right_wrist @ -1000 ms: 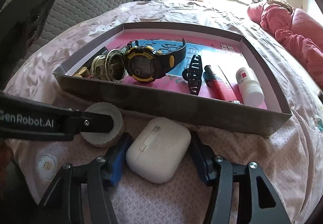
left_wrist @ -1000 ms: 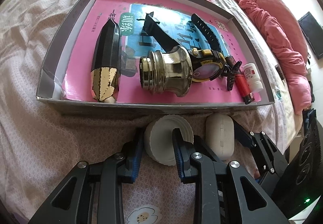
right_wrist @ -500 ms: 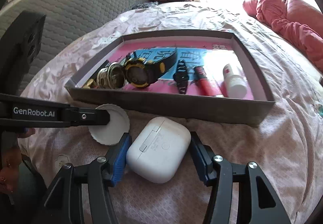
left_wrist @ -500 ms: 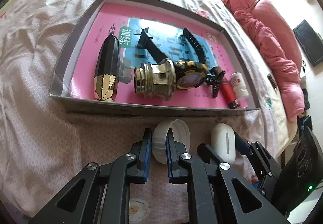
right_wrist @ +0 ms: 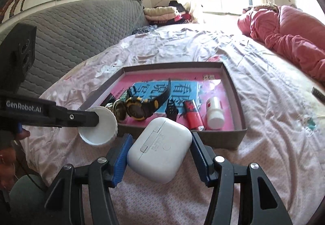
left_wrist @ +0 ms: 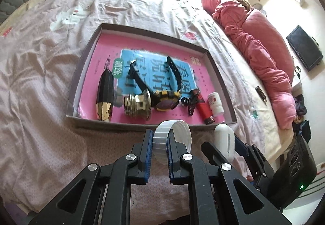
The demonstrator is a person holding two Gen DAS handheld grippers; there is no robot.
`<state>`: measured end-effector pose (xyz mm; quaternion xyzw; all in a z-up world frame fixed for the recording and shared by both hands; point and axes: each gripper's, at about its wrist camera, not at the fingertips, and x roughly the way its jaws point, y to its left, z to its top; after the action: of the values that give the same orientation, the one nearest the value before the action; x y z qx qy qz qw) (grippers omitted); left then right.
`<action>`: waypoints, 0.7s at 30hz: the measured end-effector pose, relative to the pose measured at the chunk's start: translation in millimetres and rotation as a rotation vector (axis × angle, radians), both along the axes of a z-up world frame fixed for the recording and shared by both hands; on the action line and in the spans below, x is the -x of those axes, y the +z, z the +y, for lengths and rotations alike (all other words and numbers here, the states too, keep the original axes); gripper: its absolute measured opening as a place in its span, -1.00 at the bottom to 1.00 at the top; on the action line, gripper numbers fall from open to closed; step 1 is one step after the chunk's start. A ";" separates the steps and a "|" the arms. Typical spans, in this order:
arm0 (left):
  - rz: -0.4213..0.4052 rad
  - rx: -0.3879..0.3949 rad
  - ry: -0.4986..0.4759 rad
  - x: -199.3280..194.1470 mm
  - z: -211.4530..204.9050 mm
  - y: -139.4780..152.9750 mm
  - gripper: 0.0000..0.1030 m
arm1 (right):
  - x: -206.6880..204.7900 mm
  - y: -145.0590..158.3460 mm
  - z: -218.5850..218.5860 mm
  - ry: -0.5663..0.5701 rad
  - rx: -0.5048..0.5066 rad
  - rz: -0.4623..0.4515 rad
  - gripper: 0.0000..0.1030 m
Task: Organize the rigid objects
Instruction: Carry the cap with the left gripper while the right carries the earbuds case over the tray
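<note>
both pieces are in the carrying step, just short of the tray point(left_wrist: 221, 87)'s near wall: left gripper point(left_wrist: 159, 145) clamped on the white cap point(left_wrist: 162, 143)'s rim, right gripper point(right_wrist: 160, 154) squeezing the earbud case point(right_wrist: 160, 149), each needing a lift over that wall.

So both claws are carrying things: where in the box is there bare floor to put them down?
The far half of the box beyond the watch is bare. The near edge is crowded, from the black-and-gold piece to the white bottle.
</note>
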<state>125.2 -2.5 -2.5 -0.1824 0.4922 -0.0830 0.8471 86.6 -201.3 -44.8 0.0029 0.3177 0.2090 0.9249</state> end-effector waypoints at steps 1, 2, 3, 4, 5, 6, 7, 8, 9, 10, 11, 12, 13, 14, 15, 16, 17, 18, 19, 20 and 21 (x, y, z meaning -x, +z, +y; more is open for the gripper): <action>-0.007 -0.008 0.003 -1.0 -0.7 3.2 -0.75 | -0.6 2.1 -1.7 -0.006 -0.002 -0.007 0.11; -0.011 -0.010 0.004 -2.0 -2.3 5.1 -0.75 | -1.4 2.9 -2.1 -0.008 -0.004 -0.010 0.11; -0.012 -0.011 0.004 -2.1 -2.7 6.0 -0.75 | -2.3 4.5 -3.2 -0.012 -0.002 -0.017 0.11; -0.015 -0.017 0.006 -4.1 -4.3 7.7 -0.75 | -3.0 6.5 -4.7 -0.019 0.004 -0.026 0.11; -0.015 -0.019 0.005 -5.0 -5.5 7.8 -0.75 | -3.2 7.3 -7.0 -0.023 0.010 -0.034 0.11; -0.016 -0.020 0.005 -6.8 -7.0 8.2 -0.75 | -3.7 8.5 -8.6 -0.027 0.016 -0.040 0.11; -0.019 -0.023 0.007 -9.3 -9.1 8.5 -0.75 | -4.6 10.1 -10.7 -0.033 0.020 -0.046 0.11; -0.018 -0.023 0.004 -11.7 -11.7 8.0 -0.75 | -4.7 10.5 -12.8 -0.036 0.021 -0.048 0.11; -0.019 -0.028 0.003 -15.7 -15.3 7.6 -0.75 | -5.2 11.3 -15.2 -0.041 0.023 -0.052 0.11; -0.021 -0.030 0.001 -18.5 -17.9 7.5 -0.75 | -5.7 12.0 -16.9 -0.046 0.026 -0.056 0.11; -0.021 -0.030 -0.001 -21.2 -20.1 7.3 -0.75 | -7.2 12.7 -18.8 -0.050 0.031 -0.058 0.11; -0.024 -0.032 -0.003 -24.2 -22.5 6.8 -0.75 | -8.4 13.6 -20.5 -0.053 0.036 -0.063 0.11; -0.029 -0.035 -0.004 -28.0 -25.7 6.5 -0.75 | -10.2 14.6 -21.9 -0.055 0.040 -0.069 0.11; -0.029 -0.038 -0.007 -31.4 -28.0 5.5 -0.75 | -12.3 15.5 -23.1 -0.056 0.043 -0.073 0.11; -0.031 -0.042 -0.008 -33.4 -30.0 5.2 -0.75 | -14.3 15.9 -24.2 -0.057 0.045 -0.076 0.11; -0.035 -0.048 -0.013 -37.3 -33.7 4.1 -0.75 | -16.6 16.7 -25.2 -0.059 0.049 -0.082 0.11; -0.032 -0.051 -0.016 -39.7 -35.5 3.0 -0.75 | -19.0 17.3 -25.8 -0.058 0.052 -0.084 0.11; -0.034 -0.056 -0.016 -42.6 -37.5 1.8 -0.75 | -21.4 17.5 -26.2 -0.059 0.056 -0.086 0.11; -0.038 -0.068 -0.023 -46.1 -40.9 0.5 -0.75 | -24.3 17.9 -26.6 -0.060 0.060 -0.090 0.11; -0.039 -0.076 -0.026 -48.4 -43.0 -0.7 -0.75 | -25.7 18.2 -26.5 -0.058 0.062 -0.092 0.11; -0.040 -0.080 -0.031 -50.1 -45.2 -2.4 -0.75 | -28.4 18.3 -26.5 -0.056 0.067 -0.095 0.11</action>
<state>175.3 -47.7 -5.0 -0.1390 0.4809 -0.0803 0.8619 114.9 -227.8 -26.5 -0.0292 0.2802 0.1720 0.9440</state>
